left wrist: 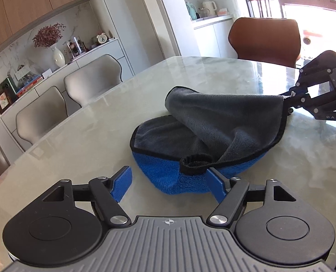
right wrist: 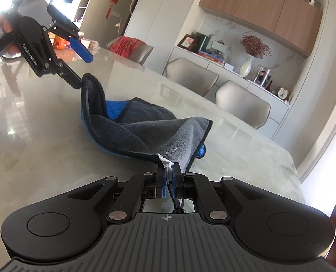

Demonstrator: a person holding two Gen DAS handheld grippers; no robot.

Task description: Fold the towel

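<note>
A towel [left wrist: 204, 122], grey on one side and blue on the other with black trim, lies bunched on the marble table [left wrist: 81, 136]. My left gripper [left wrist: 169, 182] is open, its blue pads either side of the towel's near blue edge; a curled black-trimmed corner rests against the right pad. In the right wrist view the left gripper [right wrist: 82, 66] stands open with the towel corner draped against its lower finger. My right gripper [right wrist: 169, 176] is shut on a towel [right wrist: 145, 131] corner with its white tag, holding it lifted. The right gripper also shows in the left wrist view [left wrist: 291, 100].
Beige chairs [left wrist: 93, 79] stand along the table's left side and a brown chair [left wrist: 265, 38] at its far end. A sideboard [left wrist: 43, 74] with a vase and frames lines the wall. Orange items [right wrist: 61, 42] sit at the table's far end.
</note>
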